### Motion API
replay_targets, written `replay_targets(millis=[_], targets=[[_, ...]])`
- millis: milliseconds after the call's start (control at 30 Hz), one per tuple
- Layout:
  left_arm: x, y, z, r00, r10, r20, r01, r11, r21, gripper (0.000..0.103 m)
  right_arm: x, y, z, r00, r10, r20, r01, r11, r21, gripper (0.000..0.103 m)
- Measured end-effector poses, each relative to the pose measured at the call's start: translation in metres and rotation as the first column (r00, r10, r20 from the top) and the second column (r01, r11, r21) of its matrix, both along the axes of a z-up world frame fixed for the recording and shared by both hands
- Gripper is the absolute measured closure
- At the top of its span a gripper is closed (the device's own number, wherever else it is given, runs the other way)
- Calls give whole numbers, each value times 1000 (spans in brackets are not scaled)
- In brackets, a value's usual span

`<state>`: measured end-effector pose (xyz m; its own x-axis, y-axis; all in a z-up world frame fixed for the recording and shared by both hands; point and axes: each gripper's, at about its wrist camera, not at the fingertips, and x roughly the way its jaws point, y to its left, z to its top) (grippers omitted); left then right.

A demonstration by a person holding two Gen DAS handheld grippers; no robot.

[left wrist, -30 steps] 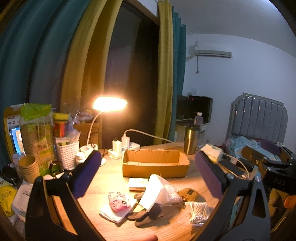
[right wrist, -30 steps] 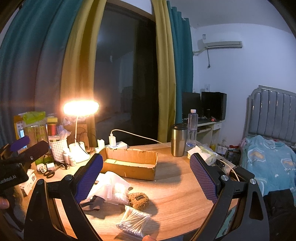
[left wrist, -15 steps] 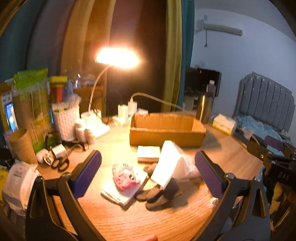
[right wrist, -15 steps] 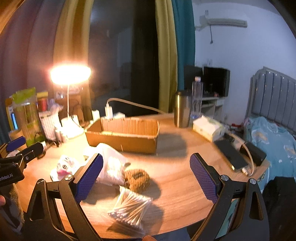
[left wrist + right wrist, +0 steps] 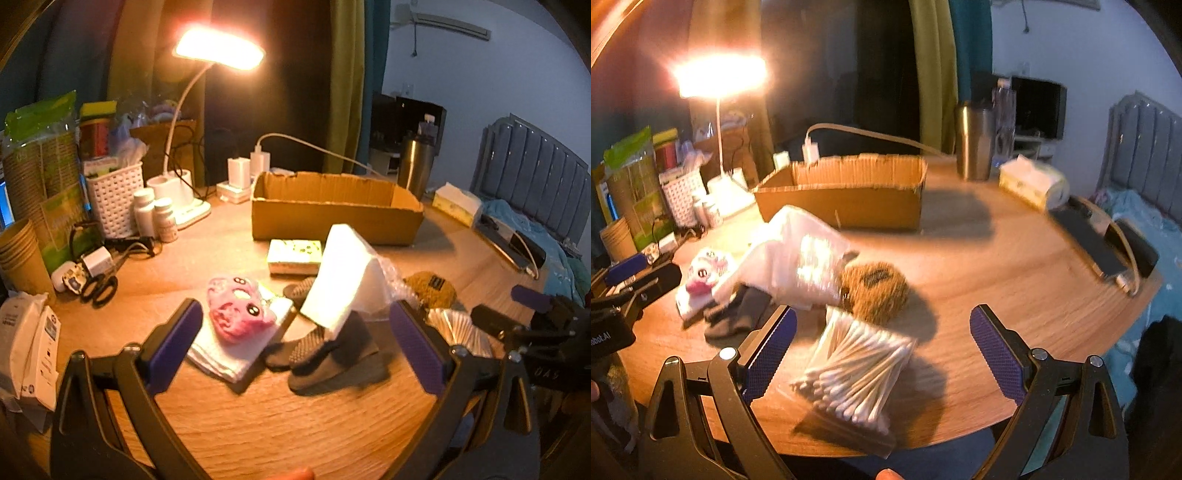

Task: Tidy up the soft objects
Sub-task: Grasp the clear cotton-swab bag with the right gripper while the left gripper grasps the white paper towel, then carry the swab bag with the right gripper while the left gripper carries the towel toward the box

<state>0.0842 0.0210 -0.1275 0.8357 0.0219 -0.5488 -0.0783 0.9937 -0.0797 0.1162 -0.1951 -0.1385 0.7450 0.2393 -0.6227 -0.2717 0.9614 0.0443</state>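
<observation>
Judging by how the things lie, the sorting is not yet begun: the cardboard box (image 5: 336, 210) stands well ahead of both tools on the bench (image 5: 280, 421), and nothing soft can be seen inside it from these low views.

The left hand-held gripper (image 5: 295, 343) is held with its fingers wide apart and nothing between them. Just ahead of it, and slightly toward its right finger, a pair of grey socks (image 5: 325, 354) is seen, with the long axis running from near-left to far-right across the line of reach. A white foam sheet (image 5: 343, 273) is propped on the socks, leaning away toward the box. Ahead of the left finger a pink plush toy (image 5: 238, 308) is set on a folded white cloth (image 5: 225, 354).

The right hand-held gripper (image 5: 882, 345) is likewise spread open and empty. Directly between its fingers a clear bag of cotton swabs (image 5: 857, 369) is framed, the swabs running near-left to far-right. Just beyond the bag, touching it or nearly so, a brown fuzzy pouch (image 5: 877, 288) is found.

The swabs and pouch are judged to fall to the right tool, the socks and toy to the left. A turn of the wrist would probably be needed so that the fingers close across each long axis.
</observation>
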Motion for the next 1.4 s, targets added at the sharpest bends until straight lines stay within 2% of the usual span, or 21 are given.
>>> replay_targets(millis=[367, 400, 433, 467, 500, 533, 633, 867, 933, 1000, 1167, 1233, 1267, 1333, 1400], targets=[[18, -15, -9, 998, -22, -60, 24, 999, 31, 1, 20, 0, -37, 987, 43, -157, -37, 999, 37, 7], [21, -17, -9, 997, -29, -66, 31, 999, 35, 1, 21, 1, -39, 985, 53, -165, -47, 998, 39, 11], [24, -20, -9, 997, -33, -71, 36, 999, 38, 2, 22, 2, -40, 983, 64, -170, -58, 997, 44, 29], [27, -22, -9, 996, -39, -76, 42, 998, 42, 2, 24, 2, -42, 980, 86, -177, -77, 996, 54, 40], [31, -26, -10, 996, -46, -82, 49, 998, 46, 2, 25, 3, -42, 978, 102, -182, -92, 994, 63, 41], [34, -29, -9, 995, -53, -86, 57, 997, 49, 2, 26, 3, -42, 978, 108, -180, -98, 993, 62, 46], [47, -39, -7, 993, -76, -95, 82, 995, 60, 2, 27, 3, -39, 975, 147, -166, -138, 988, 65, 51], [76, -53, -5, 987, -106, -122, 111, 993, 37, 4, 33, -20, -18, 984, 163, -77, -151, 979, 139, 51], [85, -56, -6, 985, -104, -135, 110, 993, 38, 15, 36, -25, -13, 986, 159, -58, -149, 976, 156, 51], [95, -55, -9, 983, -94, -155, 100, 995, 30, 18, 39, -32, -9, 987, 156, -37, -147, 973, 179, 51], [114, -52, -17, 976, -81, -203, 85, 996, 14, 35, 52, -44, -6, 989, 146, -29, -137, 969, 205, 51], [117, -52, -20, 973, -82, -214, 87, 996, 14, 55, 56, -46, -7, 989, 143, -29, -134, 969, 207, 51], [119, -52, -21, 972, -84, -218, 88, 996, 11, 59, 57, -47, -7, 990, 140, -28, -131, 969, 210, 51], [119, -52, -20, 972, -97, -216, 99, 995, 1, 74, 60, -49, -7, 990, 136, -24, -128, 968, 214, 51], [118, -52, -18, 971, -112, -210, 113, 994, -6, 81, 61, -51, -6, 991, 135, -18, -127, 968, 215, 51]])
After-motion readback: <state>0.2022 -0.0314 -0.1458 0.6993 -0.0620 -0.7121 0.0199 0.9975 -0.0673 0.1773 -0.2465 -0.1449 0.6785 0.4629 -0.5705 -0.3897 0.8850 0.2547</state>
